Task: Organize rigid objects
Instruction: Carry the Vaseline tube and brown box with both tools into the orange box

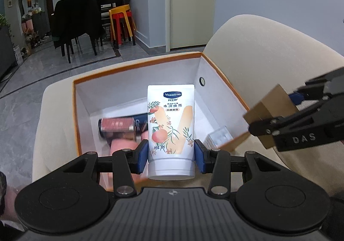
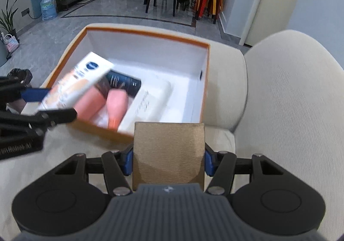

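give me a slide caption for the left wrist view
Left gripper holds a lotion tube over an open box; right gripper carries a brown carton.

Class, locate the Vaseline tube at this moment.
Left wrist view, centre: the Vaseline tube is clamped in the left gripper, above the near edge of the orange-rimmed box.
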Demonstrator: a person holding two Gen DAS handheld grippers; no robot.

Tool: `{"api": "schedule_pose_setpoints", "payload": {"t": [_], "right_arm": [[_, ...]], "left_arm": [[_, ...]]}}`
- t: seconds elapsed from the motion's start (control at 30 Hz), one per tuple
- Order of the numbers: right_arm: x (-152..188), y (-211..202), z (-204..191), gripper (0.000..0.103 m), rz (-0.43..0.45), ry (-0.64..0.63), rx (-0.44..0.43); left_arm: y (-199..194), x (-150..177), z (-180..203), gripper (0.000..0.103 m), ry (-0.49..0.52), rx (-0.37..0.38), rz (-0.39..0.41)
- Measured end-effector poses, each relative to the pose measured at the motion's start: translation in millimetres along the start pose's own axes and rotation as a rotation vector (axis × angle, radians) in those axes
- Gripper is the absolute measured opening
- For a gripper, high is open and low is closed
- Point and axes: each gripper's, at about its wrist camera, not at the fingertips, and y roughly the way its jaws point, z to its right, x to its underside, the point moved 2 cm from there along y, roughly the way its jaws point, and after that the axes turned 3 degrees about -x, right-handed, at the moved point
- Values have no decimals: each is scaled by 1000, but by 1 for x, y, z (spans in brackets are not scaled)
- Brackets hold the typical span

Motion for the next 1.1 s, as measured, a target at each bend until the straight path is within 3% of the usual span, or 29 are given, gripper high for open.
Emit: {"api": "schedule_pose_setpoints", "payload": {"t": [0.43,0.83,1.1], "right_arm": [[-56,79,2,59,-27,25,-12],[-67,143,-1,59,-85,-10,25],[-73,159,-13,59,-90,-140,113]], "left_arm": [[53,-18,-3,50,0,-19,-45],[97,-20,-9,50,6,-54,-115],[104,-20,-5,50,54,-97,-114]]}}
